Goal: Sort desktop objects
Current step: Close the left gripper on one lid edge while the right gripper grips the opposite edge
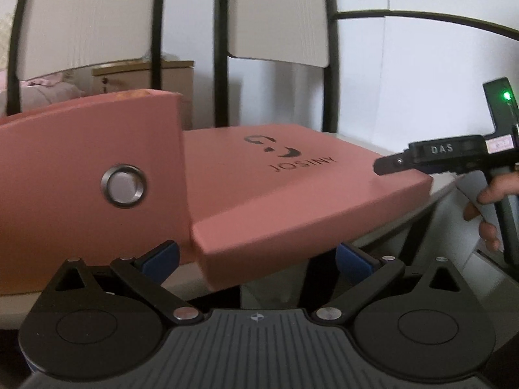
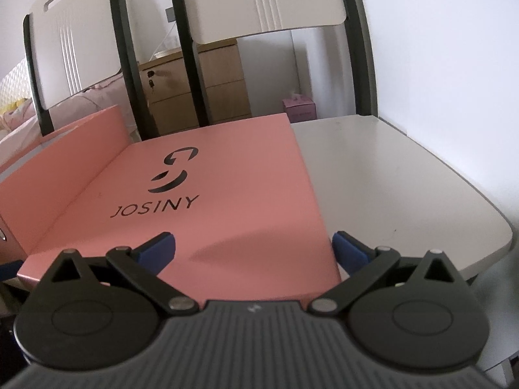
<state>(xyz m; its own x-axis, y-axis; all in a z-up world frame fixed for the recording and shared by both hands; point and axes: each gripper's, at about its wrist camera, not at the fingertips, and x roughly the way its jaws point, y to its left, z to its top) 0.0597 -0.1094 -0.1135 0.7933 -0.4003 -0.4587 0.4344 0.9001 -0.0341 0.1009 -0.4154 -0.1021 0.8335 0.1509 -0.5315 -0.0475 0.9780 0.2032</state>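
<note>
A pink lid (image 1: 292, 178) printed JOSINY lies flat on the white table (image 2: 405, 178). Beside it on the left stands the matching pink box (image 1: 81, 178), whose wall carries a metal eyelet (image 1: 123, 185). My left gripper (image 1: 256, 259) is open, its blue pads either side of the lid's near corner and touching nothing. In the right wrist view the lid (image 2: 211, 194) fills the middle and the box wall (image 2: 65, 162) rises at the left. My right gripper (image 2: 253, 251) is open just above the lid's near right edge. In the left wrist view it (image 1: 384, 165) hovers over the lid's right side, held by a hand (image 1: 489, 214).
Two white chair backs with black frames (image 2: 266, 0) stand behind the table. Beyond them are a wooden drawer cabinet (image 2: 214, 90), a pink tissue box (image 2: 300, 108) and a bed with pink bedding (image 1: 48, 87). The table's rounded right edge (image 2: 499, 233) is near.
</note>
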